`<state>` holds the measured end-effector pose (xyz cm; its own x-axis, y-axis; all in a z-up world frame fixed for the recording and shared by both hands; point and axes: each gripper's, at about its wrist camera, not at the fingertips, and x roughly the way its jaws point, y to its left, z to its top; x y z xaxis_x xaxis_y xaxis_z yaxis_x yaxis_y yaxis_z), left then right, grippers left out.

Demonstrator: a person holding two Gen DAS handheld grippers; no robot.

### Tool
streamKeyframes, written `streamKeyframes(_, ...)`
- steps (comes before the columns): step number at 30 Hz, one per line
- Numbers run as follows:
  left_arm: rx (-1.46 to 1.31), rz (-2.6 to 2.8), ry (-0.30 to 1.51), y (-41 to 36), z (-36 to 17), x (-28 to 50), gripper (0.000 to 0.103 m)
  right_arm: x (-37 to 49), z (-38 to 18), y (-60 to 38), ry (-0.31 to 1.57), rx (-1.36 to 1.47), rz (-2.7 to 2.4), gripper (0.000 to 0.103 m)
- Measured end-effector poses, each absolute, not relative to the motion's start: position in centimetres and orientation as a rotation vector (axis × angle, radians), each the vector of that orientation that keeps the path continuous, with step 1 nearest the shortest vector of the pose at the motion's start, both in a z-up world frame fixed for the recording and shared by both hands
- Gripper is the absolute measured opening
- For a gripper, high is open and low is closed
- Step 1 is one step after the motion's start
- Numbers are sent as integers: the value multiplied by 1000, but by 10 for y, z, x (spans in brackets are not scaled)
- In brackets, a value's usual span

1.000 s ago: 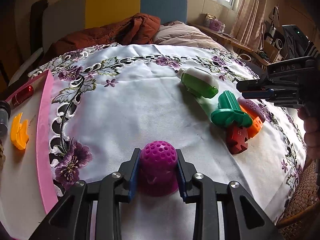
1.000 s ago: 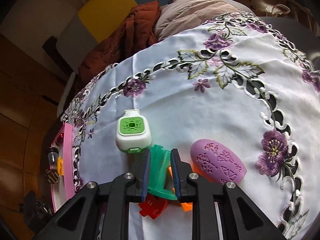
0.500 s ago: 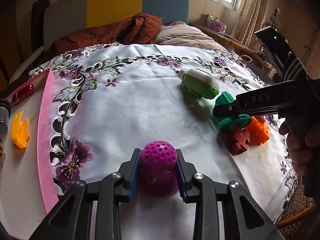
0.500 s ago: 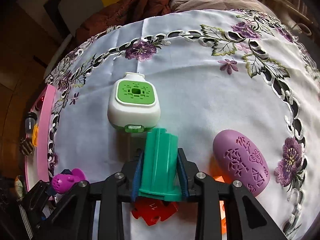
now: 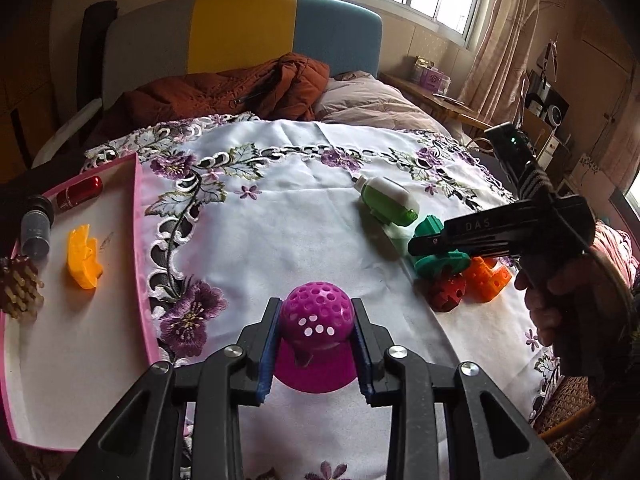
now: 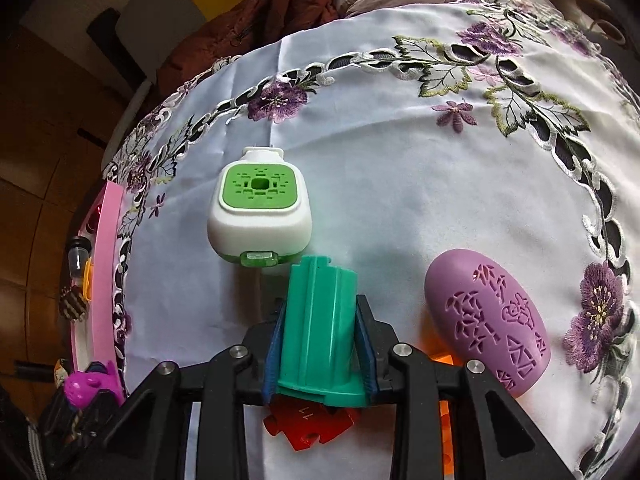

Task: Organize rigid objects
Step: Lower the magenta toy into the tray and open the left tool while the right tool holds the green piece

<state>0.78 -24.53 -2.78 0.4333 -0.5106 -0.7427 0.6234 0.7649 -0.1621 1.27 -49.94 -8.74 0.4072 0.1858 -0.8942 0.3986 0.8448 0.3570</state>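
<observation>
Clamped between the pads of the left hand-held gripper (image 5: 316,344), a magenta perforated dome toy (image 5: 317,318) is held above the embroidered tablecloth (image 5: 280,216), with the pink-rimmed tray (image 5: 140,264) at about 9 o'clock of it. The right hand-held gripper (image 6: 320,344) is closed on a teal ribbed plastic piece (image 6: 320,332), which is gripped along its flat sides. A red puzzle-shaped block (image 6: 312,426) lies under its flange, an orange block (image 5: 486,278) just beside, a green-and-white plug-in device (image 6: 260,216) at 11 o'clock and a lilac patterned oval (image 6: 488,320) at 3 o'clock. Judged from this crowding, the neighbours could be dragged or knocked if the teal piece is lifted at a slant. The dome's rounded sides could also slip from the pads.
</observation>
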Motion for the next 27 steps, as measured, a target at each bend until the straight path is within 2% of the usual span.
streamKeyframes(8,40,-604,856,-183,-2,22,32,17,-84,-476,1174,320,-159,33)
streamKeyframes(17,-98,-368,918,-82,-19,66,32,19,-82,-466,1172,237,-173,33)
streamKeyframes(27,-107,-323,1000,-79,-48,110,32,19,-82,-465,1172,223,-174,33)
